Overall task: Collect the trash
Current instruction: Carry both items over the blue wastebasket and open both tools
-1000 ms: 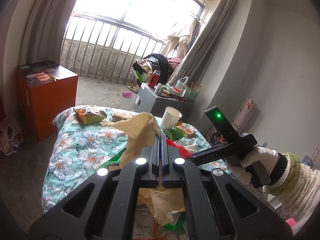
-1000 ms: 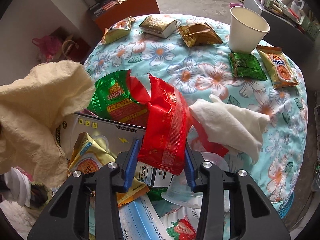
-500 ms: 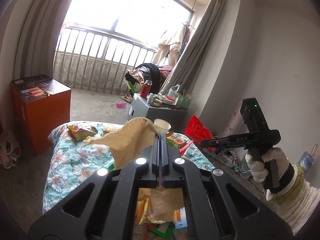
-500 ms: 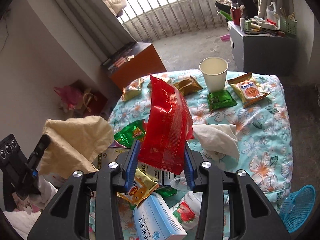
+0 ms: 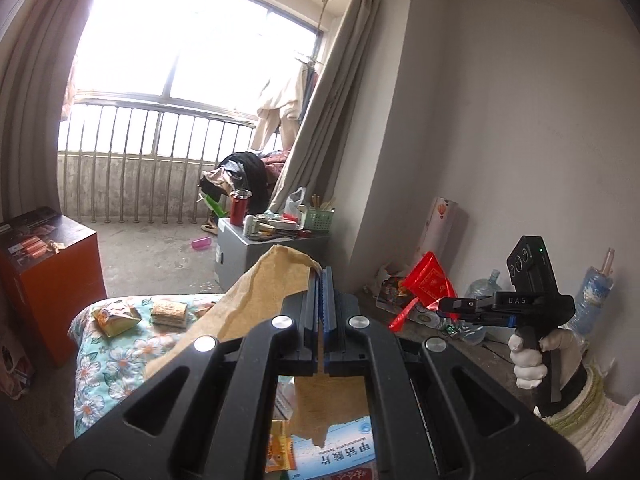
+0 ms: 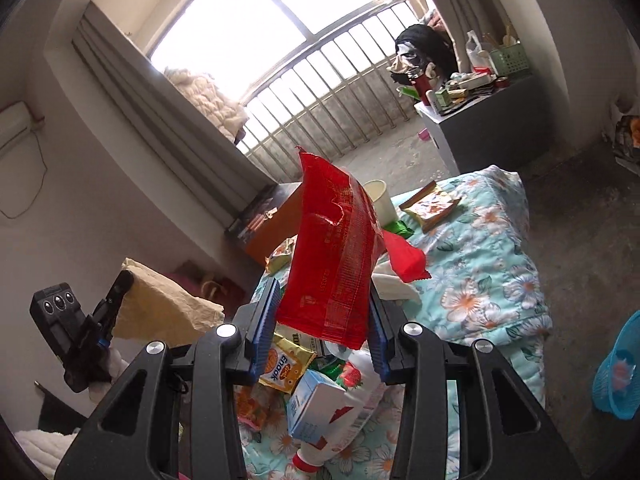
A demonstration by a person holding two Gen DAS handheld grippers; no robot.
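A: Left gripper (image 5: 322, 312) clenched tight on a tan paper napkin (image 5: 256, 300), pads flat together. Sheet pinched at its right edge, fanned out leftward and up past the tips, a torn tail hung below the jaws.

B: Right gripper (image 6: 322, 316) clamped on a red snack wrapper (image 6: 336, 256). Blue pads pressed against both sides of the lower end. Rest of the bag stood up and away beyond the fingers, long axis near upright, leaned a little left, top corner toward the window. Seen from the left camera too, far right, held out by a white-gloved hand (image 5: 532, 356), wrapper (image 5: 426, 284) pointed left.

A: Below the right gripper, a heap of packets, a blue-and-white carton (image 6: 314, 410) and a strawberry-printed bottle (image 6: 352, 396) on a floral quilt (image 6: 492, 280).

B: Further out on the quilt, a paper cup (image 6: 380, 200), a green packet (image 6: 398, 228), an orange-brown snack bag (image 6: 432, 206). Far left end, two more packets (image 5: 116, 314).

A: Blue mesh basket (image 6: 618, 368) on the floor, right of the quilt. Bare concrete floor beyond.

B: Orange cabinet (image 5: 48, 280) at left, grey cabinet (image 5: 272, 256) piled with clutter in the middle distance, then railing (image 5: 160, 152), bright window, grey curtains either side.
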